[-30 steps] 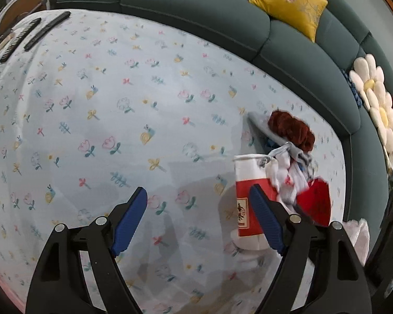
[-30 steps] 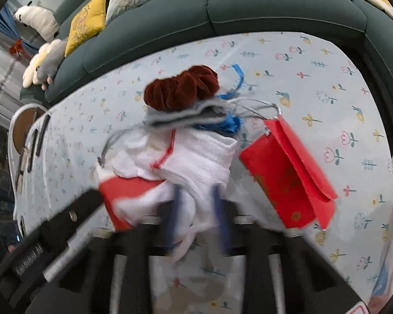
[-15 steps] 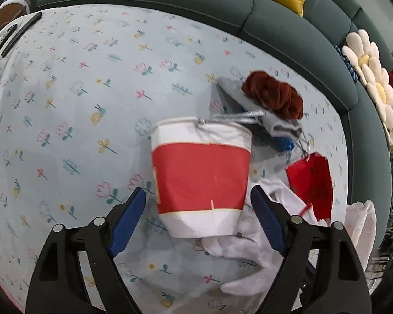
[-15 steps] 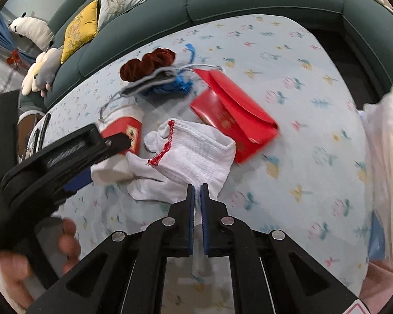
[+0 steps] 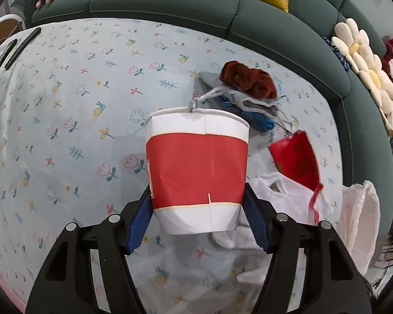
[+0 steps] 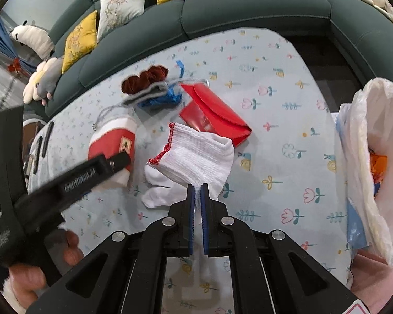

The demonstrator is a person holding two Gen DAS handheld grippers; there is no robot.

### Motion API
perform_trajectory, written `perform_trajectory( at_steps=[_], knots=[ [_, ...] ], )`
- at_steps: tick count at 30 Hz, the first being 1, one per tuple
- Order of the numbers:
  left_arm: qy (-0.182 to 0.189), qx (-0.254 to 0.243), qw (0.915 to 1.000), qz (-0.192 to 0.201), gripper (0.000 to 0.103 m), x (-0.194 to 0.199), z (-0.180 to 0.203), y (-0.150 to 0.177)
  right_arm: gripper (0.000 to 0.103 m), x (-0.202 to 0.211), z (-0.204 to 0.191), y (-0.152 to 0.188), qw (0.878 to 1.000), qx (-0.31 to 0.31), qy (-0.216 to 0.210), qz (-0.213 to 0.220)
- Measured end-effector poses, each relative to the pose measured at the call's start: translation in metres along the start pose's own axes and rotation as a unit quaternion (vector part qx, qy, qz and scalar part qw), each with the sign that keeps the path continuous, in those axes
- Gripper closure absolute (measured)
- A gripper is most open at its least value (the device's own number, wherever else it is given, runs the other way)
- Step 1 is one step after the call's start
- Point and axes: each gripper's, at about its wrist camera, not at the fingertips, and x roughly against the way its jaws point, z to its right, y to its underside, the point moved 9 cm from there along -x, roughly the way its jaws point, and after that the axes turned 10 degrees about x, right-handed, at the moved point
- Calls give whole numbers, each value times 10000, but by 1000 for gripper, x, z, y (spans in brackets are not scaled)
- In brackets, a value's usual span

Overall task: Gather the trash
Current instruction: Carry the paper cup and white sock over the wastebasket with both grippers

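gripping the cup (image 5: 197,167) now, the left gripper (image 5: 196,222) has its blue jaws pressed on both sides of the red-and-white paper tub near its base, cup upright, apparently just off the bench (image 5: 65,110), though whether it touches the cloth is hard to tell. behind it sit a dark red scrunchie (image 5: 247,79) on a grey pouch (image 5: 249,102), with something blue tucked under. moving right, a red envelope (image 6: 214,116) lies flat just beside the pile. next, the right gripper (image 6: 197,196) has its jaws nearly together, pinching the cuff end of a white glove (image 6: 196,154) with red trim; a second white glove lies under it on the bench. far right, an open white bag (image 6: 380,141) waits at the bench edge, with something orange already inside.

progress call: early to middle. two pieces are in hand but neither is in the bag, and the envelope, the other glove and the scrunchie pile are untouched. which of those count as trash is a guess. next, both loads likely travel right to the bag.
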Motion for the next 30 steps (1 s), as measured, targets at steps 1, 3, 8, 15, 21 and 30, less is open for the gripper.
perform_trajectory(
  at_steps=[1, 3, 8, 15, 21, 30],
  knots=[
    [17, -12, 10000, 19, 40, 5, 1, 3, 98, 5, -1, -2, 10000, 2, -13, 64],
    [44, -69, 9999, 67, 40, 13, 5, 6, 97, 13, -1, -6, 9999, 14, -32, 157],
    [178, -173, 9995, 201, 40, 38, 18, 12, 97, 43, -3, -14, 9988, 15, -55, 482],
    [372, -488, 9973, 416, 40, 70, 51, 24, 97, 86, 13, -19, 9959, -77, 32, 897],
    [553, -849, 9933, 547, 40, 91, 85, 42, 97, 124, 41, -19, 9919, -232, 162, 1242],
    [804, -1521, 9832, 612, 40, 107, 150, 80, 97, 176, 99, -12, 9841, -519, 442, 1643]
  ],
)
